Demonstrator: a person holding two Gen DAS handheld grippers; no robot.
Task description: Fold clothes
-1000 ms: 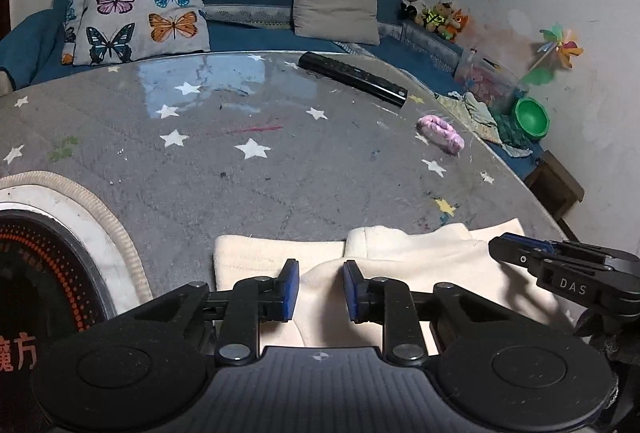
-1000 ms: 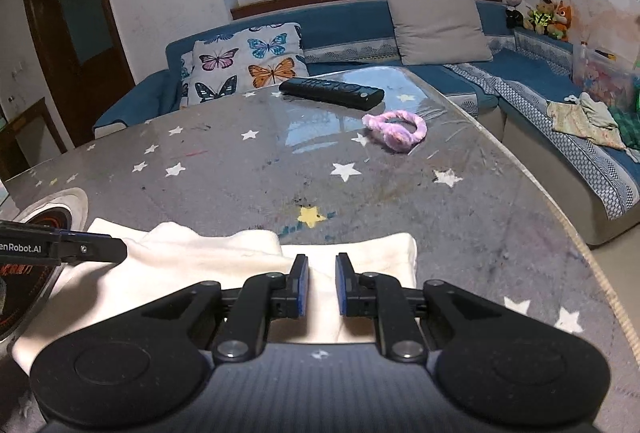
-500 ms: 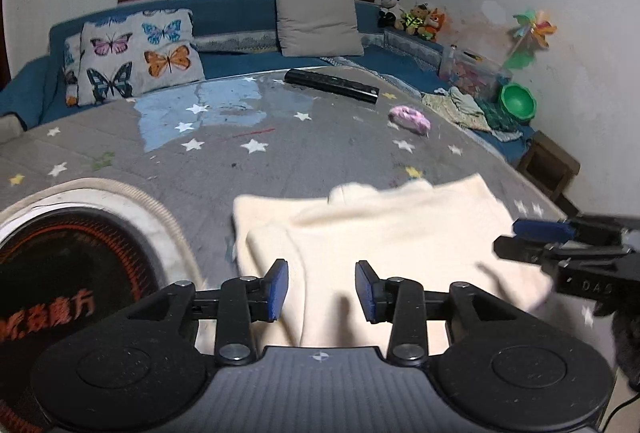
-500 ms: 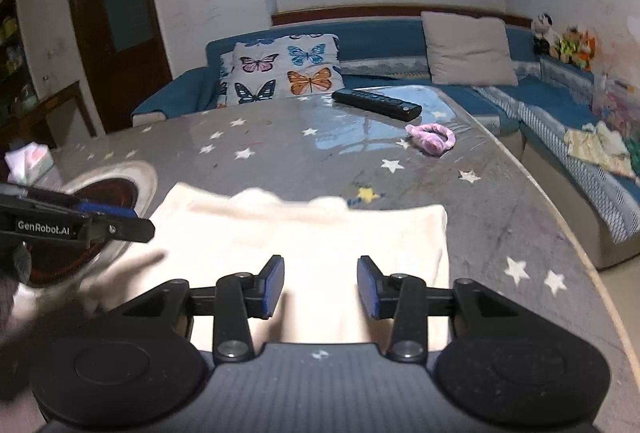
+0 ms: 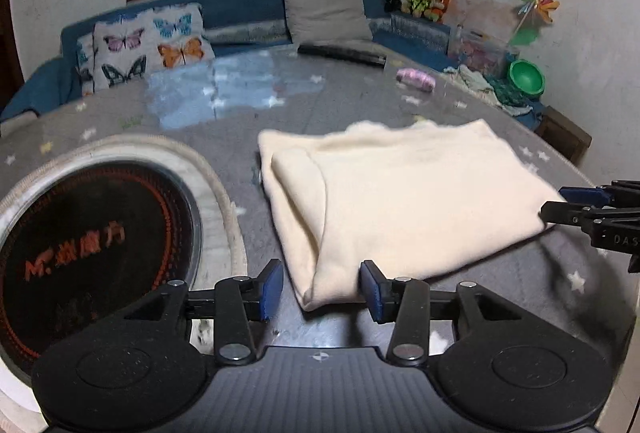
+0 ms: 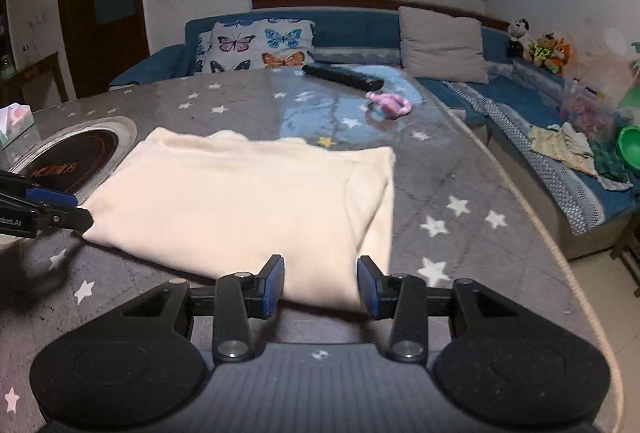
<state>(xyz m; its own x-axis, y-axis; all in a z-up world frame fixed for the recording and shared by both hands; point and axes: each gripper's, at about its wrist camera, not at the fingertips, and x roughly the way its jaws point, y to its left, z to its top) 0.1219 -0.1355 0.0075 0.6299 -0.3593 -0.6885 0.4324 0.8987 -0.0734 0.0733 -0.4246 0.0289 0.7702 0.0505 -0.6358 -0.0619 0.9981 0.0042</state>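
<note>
As both cameras showed it, the findings at this moment were as follows.

Garment: cream garment (image 5: 404, 189) lay flat on the desk (image 5: 200, 121), already doubled into a rough rectangle, with a folded-in layer showing along its left side.
Left hand-held gripper (image 5: 321, 285): released, fingers spread wide, poised just short of the near left corner of the garment and holding nothing.
Right hand-held gripper (image 6: 320, 283): likewise released, fingers apart at the near right edge, nothing held.
Stage: judged uncertain; the lie of the cloth fitted either a fold just laid down or a finished bundle.
Good practice: should a further fold be made, both corners would need pinching evenly through all layers, then lifting together, so the tucked side layer did not slip out.
Risk: near edge looked thick and soft; a shallow pinch could catch the top layer only.
Surface: grey cover printed with stars, glossy, with a round inset cooker (image 5: 80, 245) just beside the garment's left edge.
Other items: remote control (image 6: 342, 76) and pink hair band (image 6: 390, 104) lay well apart at the far side.
Room: blue sofa (image 6: 360, 29) with cushions beyond, dark window above.
</note>
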